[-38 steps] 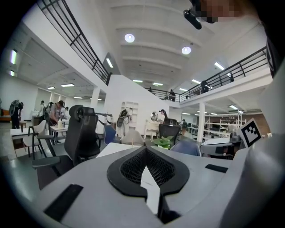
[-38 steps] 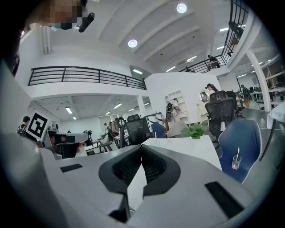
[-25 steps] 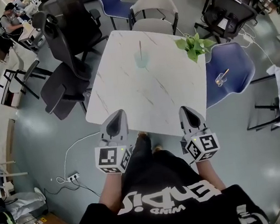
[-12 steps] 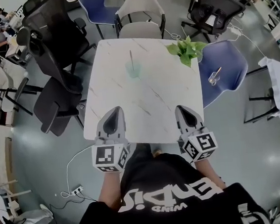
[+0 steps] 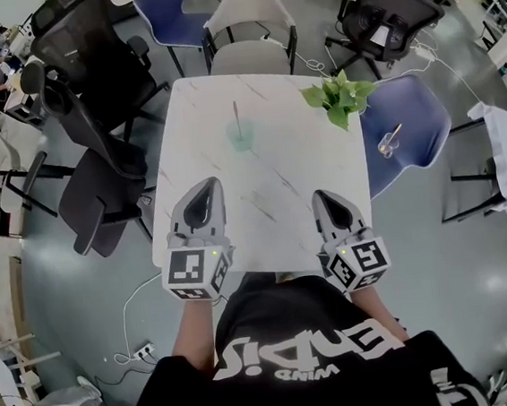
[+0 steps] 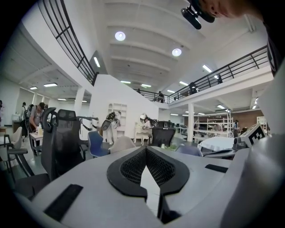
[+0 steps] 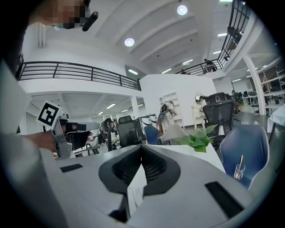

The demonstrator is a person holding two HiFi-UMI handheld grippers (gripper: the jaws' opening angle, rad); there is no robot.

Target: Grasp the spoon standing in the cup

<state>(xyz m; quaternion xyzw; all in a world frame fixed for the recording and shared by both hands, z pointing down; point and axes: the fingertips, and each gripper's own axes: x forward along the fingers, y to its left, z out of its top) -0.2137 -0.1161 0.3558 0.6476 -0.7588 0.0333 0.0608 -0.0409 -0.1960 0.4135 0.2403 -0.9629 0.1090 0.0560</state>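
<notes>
We find the left gripper (image 5: 205,189) and right gripper (image 5: 321,198), both closed and empty, now advanced over the table (image 5: 303,161) edge, the spoon (image 5: 236,115) in the green cup (image 5: 240,137) well ahead.

white table (image 5: 279,186), green cup (image 5: 240,137), leafy plant (image 5: 338,98)

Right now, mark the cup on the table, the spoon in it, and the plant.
cup (image 5: 240,138), head view, on its pale green wall.
spoon (image 5: 236,114), head view, on the handle above the rim.
plant (image 5: 340,97), head view, on the middle leaves.
</notes>
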